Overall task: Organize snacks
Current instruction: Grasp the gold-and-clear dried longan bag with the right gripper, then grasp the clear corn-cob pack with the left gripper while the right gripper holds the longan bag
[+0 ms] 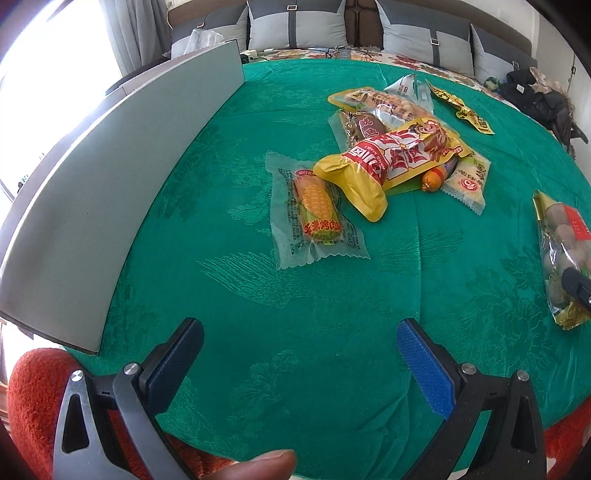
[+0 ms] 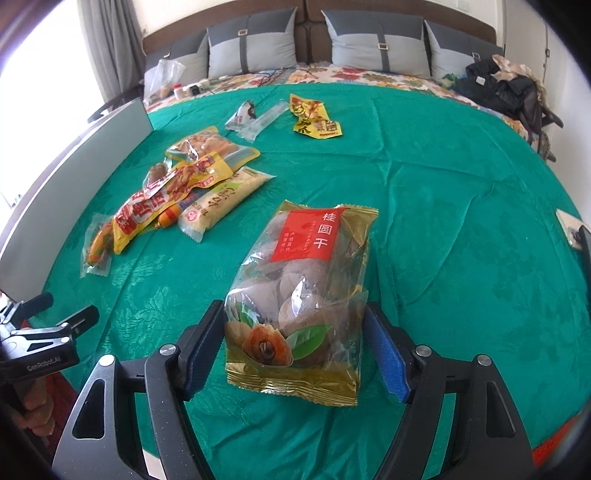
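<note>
Right hand-held gripper [image 2: 295,349] straddled longan bag [image 2: 306,288] on green bedspread [image 2: 443,221], jaws opening, unclenched; left hand-held gripper [image 1: 300,341] released, empty.

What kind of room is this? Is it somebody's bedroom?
Most likely a bedroom. The snacks lie on a bed spread with a green cover, and grey cushions lean on a brown headboard at the far end. A curtain hangs by a bright window on the left.
</note>
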